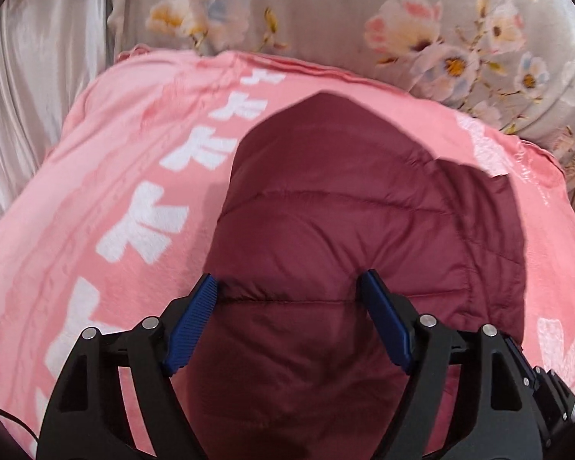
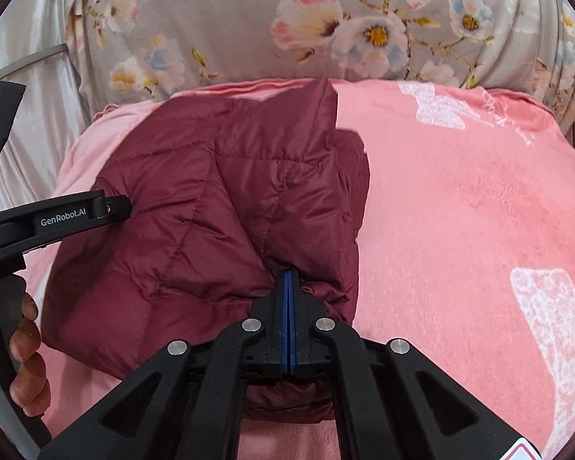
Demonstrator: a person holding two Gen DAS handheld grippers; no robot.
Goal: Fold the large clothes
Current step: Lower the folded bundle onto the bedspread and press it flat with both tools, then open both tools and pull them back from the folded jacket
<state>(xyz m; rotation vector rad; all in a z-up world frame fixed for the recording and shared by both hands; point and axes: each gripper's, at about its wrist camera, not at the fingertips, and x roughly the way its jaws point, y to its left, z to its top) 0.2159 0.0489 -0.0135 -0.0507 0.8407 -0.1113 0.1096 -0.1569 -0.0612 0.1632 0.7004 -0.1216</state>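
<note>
A: What is lying around the maroon quilted jacket (image 2: 195, 207)?

B: A pink blanket (image 2: 460, 211) with white shapes is spreading under it, and a floral bedsheet (image 2: 249, 27) is running along the far edge. Pale satin fabric (image 1: 30, 88) is hanging at the far left. Nothing is sitting on the jacket itself.

A: Any open room?

B: The blanket is lying bare to the right of the jacket, well out to its edge. On the left, the jacket is reaching close to the blanket's border.

A: And the grippers?

B: The right gripper (image 2: 288, 280) is pressing its blue pads flat together at the jacket's near edge; fabric is bunching around the tips, but whether any is pinched I cannot tell. The left gripper (image 1: 287, 283) is hovering over the jacket with its jaws spread wide, gripping nothing. A hand (image 2: 23, 349) is holding its handle at the left side.
</note>
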